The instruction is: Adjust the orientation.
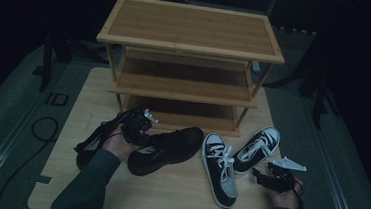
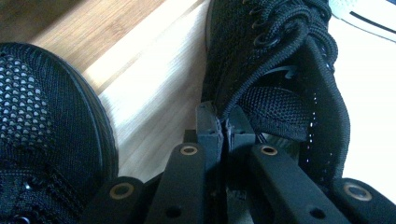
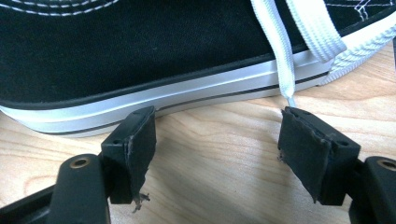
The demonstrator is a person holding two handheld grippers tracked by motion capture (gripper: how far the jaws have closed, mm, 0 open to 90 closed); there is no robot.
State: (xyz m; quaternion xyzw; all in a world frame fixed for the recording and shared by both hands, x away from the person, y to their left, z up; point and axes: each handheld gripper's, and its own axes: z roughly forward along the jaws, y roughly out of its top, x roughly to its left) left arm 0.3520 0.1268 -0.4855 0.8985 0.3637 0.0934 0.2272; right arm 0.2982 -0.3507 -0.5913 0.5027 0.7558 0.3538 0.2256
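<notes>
A black mesh shoe (image 1: 170, 151) lies in front of the rack. My left gripper (image 1: 139, 131) is shut on the edge of its collar, and the left gripper view shows the pads (image 2: 208, 126) pinching the fabric rim of this shoe (image 2: 275, 70). A second black mesh shoe (image 1: 90, 147) lies left of my hand, its toe (image 2: 42, 121) close by. Two black-and-white sneakers (image 1: 221, 170) (image 1: 257, 149) lie to the right. My right gripper (image 1: 263, 177) rests beside them, open, with its jaws (image 3: 217, 126) just short of a sneaker's white sole (image 3: 140, 100) and nothing between them.
A three-tier bamboo shoe rack (image 1: 190, 54) stands at the back of the wooden tabletop (image 1: 166, 193). A white lace (image 3: 280, 51) hangs down by my right gripper's right fingertip. A black cable (image 1: 43, 128) loops on the floor at the left.
</notes>
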